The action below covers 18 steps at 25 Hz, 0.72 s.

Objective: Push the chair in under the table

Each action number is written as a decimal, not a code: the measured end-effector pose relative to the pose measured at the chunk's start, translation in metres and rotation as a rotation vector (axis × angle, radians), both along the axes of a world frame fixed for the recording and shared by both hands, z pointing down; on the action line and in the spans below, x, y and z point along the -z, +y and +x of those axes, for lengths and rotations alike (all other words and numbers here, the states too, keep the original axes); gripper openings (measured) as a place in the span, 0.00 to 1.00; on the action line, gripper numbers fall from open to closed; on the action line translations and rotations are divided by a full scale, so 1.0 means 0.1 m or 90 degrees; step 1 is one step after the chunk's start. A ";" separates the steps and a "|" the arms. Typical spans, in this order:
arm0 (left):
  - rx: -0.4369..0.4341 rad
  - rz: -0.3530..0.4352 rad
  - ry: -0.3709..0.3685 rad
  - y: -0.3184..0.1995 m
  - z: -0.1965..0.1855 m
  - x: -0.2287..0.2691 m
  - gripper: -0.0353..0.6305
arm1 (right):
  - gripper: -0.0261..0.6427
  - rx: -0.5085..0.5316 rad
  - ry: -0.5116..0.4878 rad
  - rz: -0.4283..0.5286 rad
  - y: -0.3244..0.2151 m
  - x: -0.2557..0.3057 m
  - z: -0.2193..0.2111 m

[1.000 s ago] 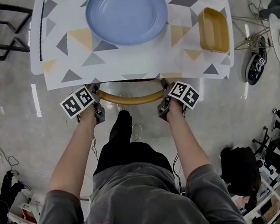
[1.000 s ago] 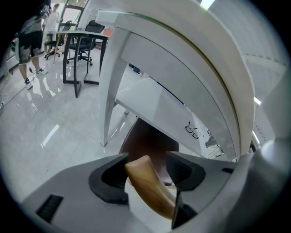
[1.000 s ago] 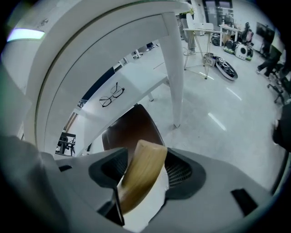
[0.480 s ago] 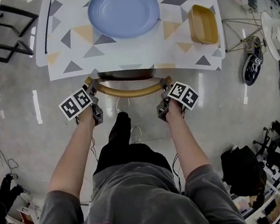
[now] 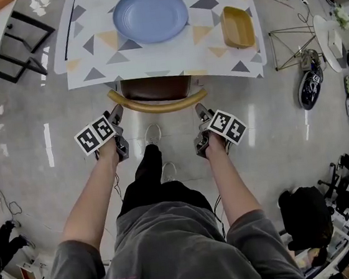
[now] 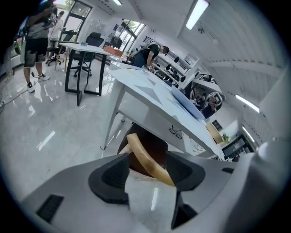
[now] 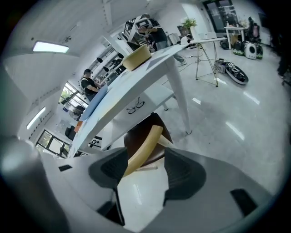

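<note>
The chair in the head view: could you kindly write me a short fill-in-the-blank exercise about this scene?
1. The colour of the plate on the table is ____.
2. The seat of the chair sits mostly ____ the table.
3. The left gripper and right gripper both have their fingers ____, gripping nothing.
Missing words: blue; under; open.

blue plate [image 5: 150, 15], mustard dish [image 5: 238, 26], brown chair [image 5: 156, 88] — tablecloth [image 5: 171, 56] white with grey-and-tan triangles.

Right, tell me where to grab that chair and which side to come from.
Take the curved wooden backrest near its two ends, coming from the open floor side. The seat is largely under the table, so only that rail sticks out; the left gripper and right gripper are open, just short of it.
</note>
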<state>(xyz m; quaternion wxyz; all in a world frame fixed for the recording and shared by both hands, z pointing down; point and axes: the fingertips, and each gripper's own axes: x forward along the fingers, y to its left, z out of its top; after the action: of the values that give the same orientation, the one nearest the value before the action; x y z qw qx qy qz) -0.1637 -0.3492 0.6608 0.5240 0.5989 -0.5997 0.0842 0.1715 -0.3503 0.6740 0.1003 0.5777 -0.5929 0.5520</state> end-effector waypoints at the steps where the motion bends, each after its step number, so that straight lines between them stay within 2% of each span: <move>1: 0.000 0.005 0.002 0.06 0.01 0.05 0.43 | 0.39 0.006 -0.003 0.008 0.05 0.06 -0.01; 7: -0.028 0.061 0.002 0.42 0.20 0.45 0.42 | 0.39 0.048 -0.020 0.064 0.33 0.45 -0.06; 13: -0.084 0.149 -0.034 0.67 0.41 1.07 0.41 | 0.39 0.102 -0.032 0.141 0.57 0.95 -0.06; 18: -0.143 0.215 -0.058 0.82 0.66 1.59 0.40 | 0.39 0.153 -0.018 0.213 0.72 1.43 0.02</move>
<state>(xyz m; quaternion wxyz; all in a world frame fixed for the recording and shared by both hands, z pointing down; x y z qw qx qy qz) -0.0974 -0.2672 0.5013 0.3756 0.7368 -0.5581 0.0674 0.1731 -0.2783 0.5310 0.0597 0.5037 -0.7422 0.4380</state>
